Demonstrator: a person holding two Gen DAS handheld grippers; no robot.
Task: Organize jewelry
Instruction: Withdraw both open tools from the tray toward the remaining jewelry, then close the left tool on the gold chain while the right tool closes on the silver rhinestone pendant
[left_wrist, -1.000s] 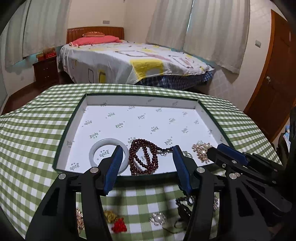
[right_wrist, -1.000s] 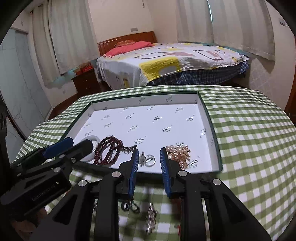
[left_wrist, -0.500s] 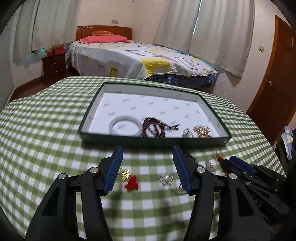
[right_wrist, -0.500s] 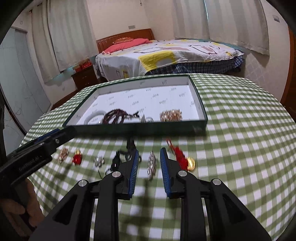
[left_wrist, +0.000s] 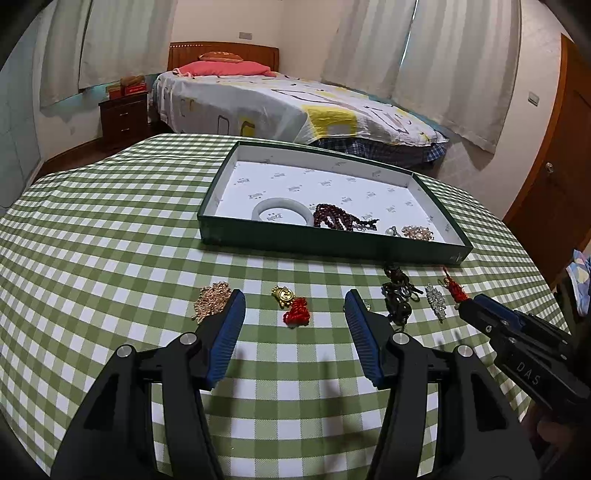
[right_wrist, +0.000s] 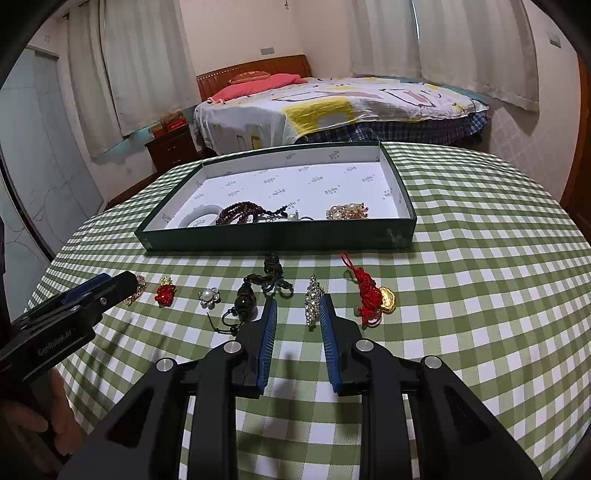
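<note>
I have pulled both grippers back from the tray (right_wrist: 280, 236); the left gripper (left_wrist: 295, 306) gapes wide, the right gripper (right_wrist: 297, 308) narrower, both empty, above loose jewelry (right_wrist: 313, 301) on the worktop (right_wrist: 480, 295).

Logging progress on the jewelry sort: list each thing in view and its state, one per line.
Green shallow box: open, lidless, partly filled.
White jade bangle: flat in box.
Dark red bead bracelet: in box.
Gold pearl cluster: in box.
Silver rhinestone brooch: on cloth, ahead of right gripper.
Red knot with gold ingot: on cloth.
Left gripper: jaws open, empty.
Right gripper: jaws open, empty.
</note>
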